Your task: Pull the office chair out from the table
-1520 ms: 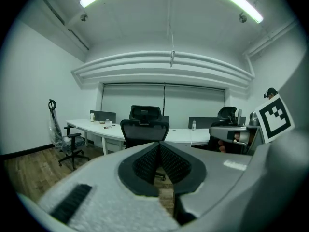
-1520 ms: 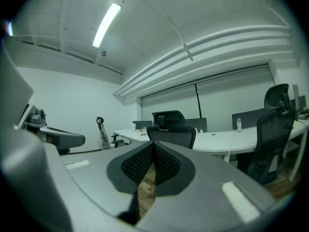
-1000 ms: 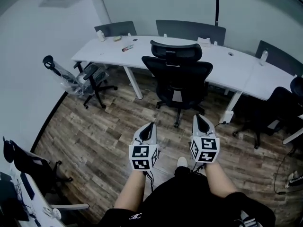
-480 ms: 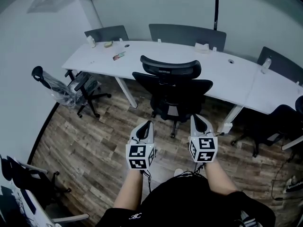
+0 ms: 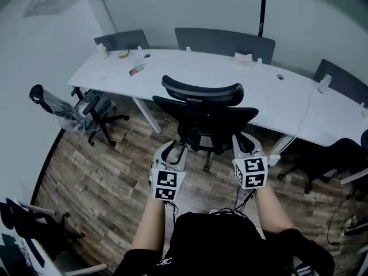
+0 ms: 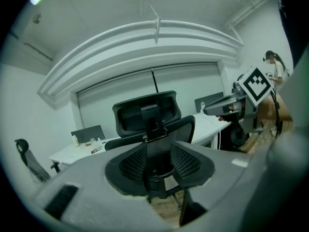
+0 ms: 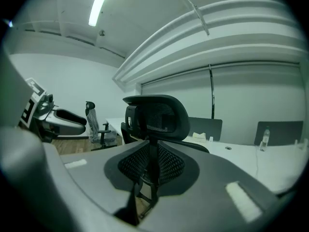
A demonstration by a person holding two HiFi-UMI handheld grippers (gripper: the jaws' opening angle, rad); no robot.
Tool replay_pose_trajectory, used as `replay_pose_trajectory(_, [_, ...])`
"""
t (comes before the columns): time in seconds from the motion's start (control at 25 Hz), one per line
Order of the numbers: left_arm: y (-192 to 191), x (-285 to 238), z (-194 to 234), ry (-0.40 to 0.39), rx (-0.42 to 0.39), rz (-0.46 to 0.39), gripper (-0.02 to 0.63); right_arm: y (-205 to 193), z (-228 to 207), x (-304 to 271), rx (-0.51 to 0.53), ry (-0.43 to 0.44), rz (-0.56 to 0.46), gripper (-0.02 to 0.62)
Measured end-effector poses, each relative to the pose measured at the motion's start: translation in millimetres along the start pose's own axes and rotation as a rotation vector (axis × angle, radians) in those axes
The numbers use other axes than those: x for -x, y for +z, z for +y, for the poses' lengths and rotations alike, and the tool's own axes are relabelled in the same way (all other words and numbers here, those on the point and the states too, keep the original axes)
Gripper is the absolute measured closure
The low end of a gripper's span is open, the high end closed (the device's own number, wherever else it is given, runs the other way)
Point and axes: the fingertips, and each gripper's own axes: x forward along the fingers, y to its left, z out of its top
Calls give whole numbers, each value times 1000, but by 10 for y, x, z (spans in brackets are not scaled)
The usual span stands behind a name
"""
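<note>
Head view: two empty, just-opened grippers [image 5: 172, 147] [image 5: 244, 140] behind one office chair [image 5: 202, 118].

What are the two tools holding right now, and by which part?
Nothing. The left tool and right tool are short of the office chair; their jaws have just been opening, nothing between them.

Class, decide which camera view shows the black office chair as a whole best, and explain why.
The head view: the office chair shows there with headrest, back and part of its base. Both gripper views show only its headrest and upper back, from behind.
</note>
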Motion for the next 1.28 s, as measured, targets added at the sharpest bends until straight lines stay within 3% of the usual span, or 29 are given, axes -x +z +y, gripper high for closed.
replay_pose_trajectory(0.2, [-119,-348,386,-13,-202,58,413,18,-229,-324,170,23,59,479])
replay_pose_trajectory(0.28, [-162,-502,599,-17,-280,78,407,19,-303,-467,252,24,86,419])
replay_pose_trajectory(0.56, [-378,-1136,1131,-31,-591,150,373,-132,-619,-917,545,-78,221,309])
replay_pose_trajectory(0.84, [-413,-1801,1535,-74,-762,166,360,-298,-809,-1282,767,-171,352,255])
replay_pose_trajectory(0.96, [-477,-1994,1655,-84,-816,182,354,-390,-876,-1379,778,-191,394,255])
replay_pose_trajectory(1.16, [-596,-2197,1755,-104,-849,210,351,-463,-963,-1477,710,-213,431,255])
replay_pose_trajectory(1.28, [-629,-2275,1792,-104,-878,216,344,-505,-1021,-1537,737,-247,468,271])
